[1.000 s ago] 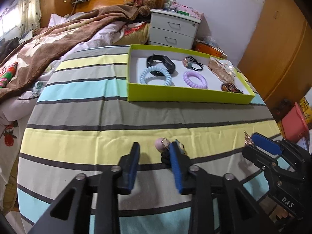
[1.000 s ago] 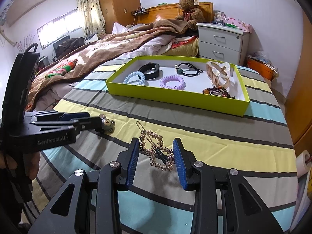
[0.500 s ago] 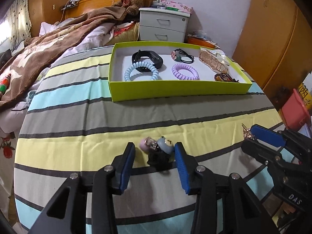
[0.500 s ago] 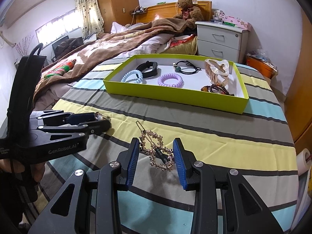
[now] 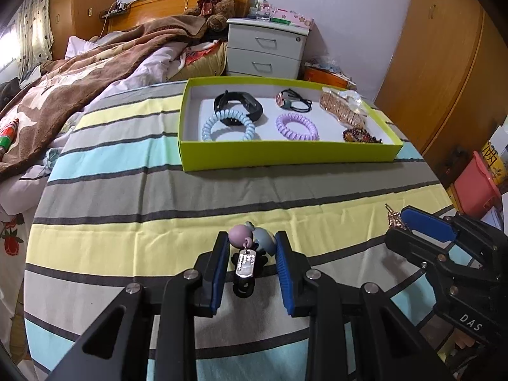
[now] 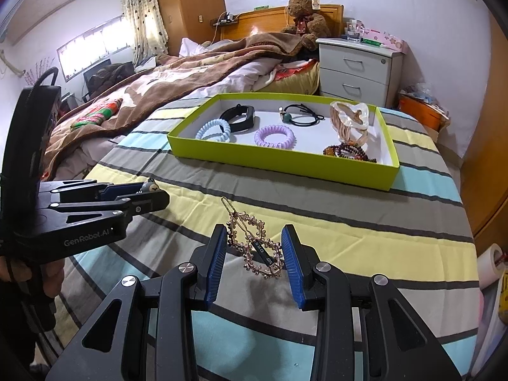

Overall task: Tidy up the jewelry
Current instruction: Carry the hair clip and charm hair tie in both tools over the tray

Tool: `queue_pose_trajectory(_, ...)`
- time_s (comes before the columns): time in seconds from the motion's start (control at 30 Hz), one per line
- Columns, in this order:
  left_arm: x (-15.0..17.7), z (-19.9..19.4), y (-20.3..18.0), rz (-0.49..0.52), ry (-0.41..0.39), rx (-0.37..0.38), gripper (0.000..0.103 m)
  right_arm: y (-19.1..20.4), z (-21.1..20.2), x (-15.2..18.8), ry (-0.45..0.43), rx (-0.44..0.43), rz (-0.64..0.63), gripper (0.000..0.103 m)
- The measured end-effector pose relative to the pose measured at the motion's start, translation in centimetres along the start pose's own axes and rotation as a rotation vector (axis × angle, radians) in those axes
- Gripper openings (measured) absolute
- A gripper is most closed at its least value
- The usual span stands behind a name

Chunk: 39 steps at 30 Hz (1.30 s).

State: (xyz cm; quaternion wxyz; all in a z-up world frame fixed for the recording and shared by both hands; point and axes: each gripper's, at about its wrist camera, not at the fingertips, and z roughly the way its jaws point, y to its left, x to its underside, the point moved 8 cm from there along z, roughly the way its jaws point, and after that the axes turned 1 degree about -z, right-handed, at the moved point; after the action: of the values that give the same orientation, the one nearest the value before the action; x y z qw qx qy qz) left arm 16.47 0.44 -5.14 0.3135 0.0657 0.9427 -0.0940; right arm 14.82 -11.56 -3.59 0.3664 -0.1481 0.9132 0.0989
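My left gripper (image 5: 252, 241) is closing on a black hair tie with a pink and a grey charm ball and a metal tag (image 5: 246, 262). Its blue pads touch both balls, and the tag and loop hang between the fingers. In the right wrist view the left gripper (image 6: 152, 193) reaches in from the left with the charm at its tips. My right gripper (image 6: 254, 238) is shut on a gold filigree hair clip (image 6: 254, 247), held just above the striped cloth. The lime green tray (image 5: 285, 158) lies farther back, holding several hair ties, a black band, a claw clip and beads.
The striped cloth (image 5: 158, 197) covers a round table. A bed with a brown blanket (image 6: 190, 73) adjoins its left and far side. A white nightstand (image 6: 358, 66) stands behind the tray, wooden wardrobe doors (image 5: 444, 79) at the right, and a pink bin (image 5: 476, 187) beside the table.
The left gripper moved over the charm hair tie, which went from beside its right finger to between the pads, and the jaws narrowed onto it. The right gripper and clip stayed still.
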Motion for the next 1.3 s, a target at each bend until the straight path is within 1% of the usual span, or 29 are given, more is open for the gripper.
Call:
queue_pose_trajectory(0.3, -1.7, -1.3, 0.0, 0.0, -0.033, 0.002, 0.03, -0.6, -1.1, -1.6, -0.033, 0.02, -0.007, 0.037)
queue_pose_trajectory(0.5, -4.0, -1.8, -0.5, 0.016, -0.059, 0.012, 0.03, -1.7, -1.4, -3.4, -0.057, 0.039, 0.002, 0.037)
queue_pose_trajectory(0.63, -5.8, -1.8, -0.8, 0.023, -0.074, 0.032, 0.03, -2.6, -1.2, -4.7, -0.067, 0.052, 0.01, 0.037)
queue_pose_trajectory(0.87, -8.7, -0.2, -1.4, 0.021, -0.07, 0.067, 0.03, -4.0, 0.0, -6.7, -0.068, 0.07, 0.018, 0.037)
queue_pose_trajectory(1.07, -11.1, 1.7, -1.8, 0.017, -0.06, 0.094, 0.03, -5.0, 1.8, -8.2, -0.056, 0.086, 0.027, 0.037)
queue_pose_trajectory(1.3, -12.0, 4.0, -2.3, 0.018, -0.039, 0.101, 0.03, -6.4, 4.5, -9.2, -0.029, 0.11, 0.055, 0.037)
